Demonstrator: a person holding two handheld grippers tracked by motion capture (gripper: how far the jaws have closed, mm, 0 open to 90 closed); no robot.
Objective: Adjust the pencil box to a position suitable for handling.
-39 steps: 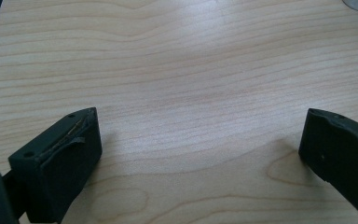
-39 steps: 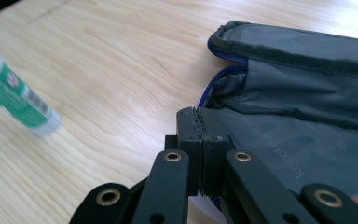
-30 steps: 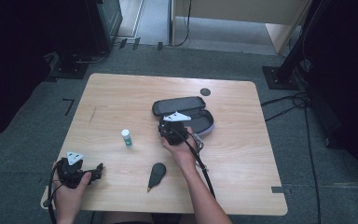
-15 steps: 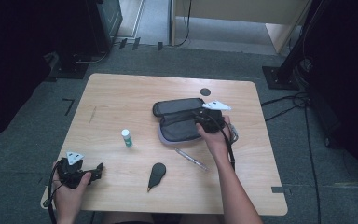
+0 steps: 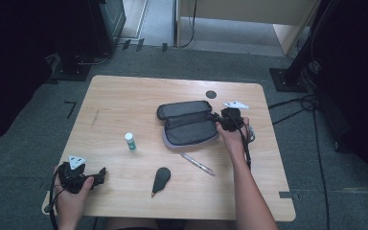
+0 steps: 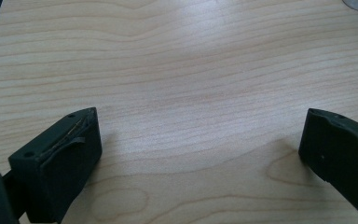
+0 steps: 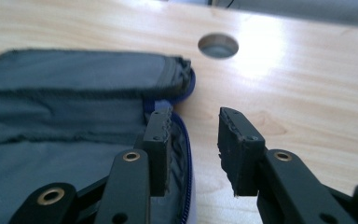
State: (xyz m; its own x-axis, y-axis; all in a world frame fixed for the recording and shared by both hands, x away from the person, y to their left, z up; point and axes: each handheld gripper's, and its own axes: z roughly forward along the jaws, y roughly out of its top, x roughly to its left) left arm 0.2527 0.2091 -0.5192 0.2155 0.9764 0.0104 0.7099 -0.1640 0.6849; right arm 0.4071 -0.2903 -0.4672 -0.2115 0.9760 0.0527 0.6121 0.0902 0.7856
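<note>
Two grippers, one at the open pouch's right end

Two jaws of the right gripper (image 5: pixel 219 120) stand at the right end of the open grey pouch (image 5: pixel 188 123), which lies a little right of the middle of the table (image 5: pixel 124 100), toward the far edge. In the right gripper view one jaw hangs over the pouch's lining just inside the blue zip edge (image 7: pixel 186 154), while the other stands over bare wood outside it. The jaws have just been opening and now stand partly apart, a clear gap between them; nothing is pinched, though the zip edge runs beneath that gap. Whether the inner jaw touches the fabric I cannot tell.

Beyond the pouch's right end a round hole (image 5: pixel 211 94) sits near the far edge, with open wood between it and the gripper. A pen (image 5: pixel 197 164) lies just off the pouch's near side, slanting toward the near right corner. A small white bottle (image 5: pixel 130 142) stands left of the pouch, well apart from it, and a dark teardrop-shaped tool (image 5: pixel 160 179) lies near the near edge. The far left of the table is bare wood.

At the near left corner the left gripper (image 5: pixel 103 172) rests in the person's hand, its jaws wide apart over bare wood and holding nothing.
</note>
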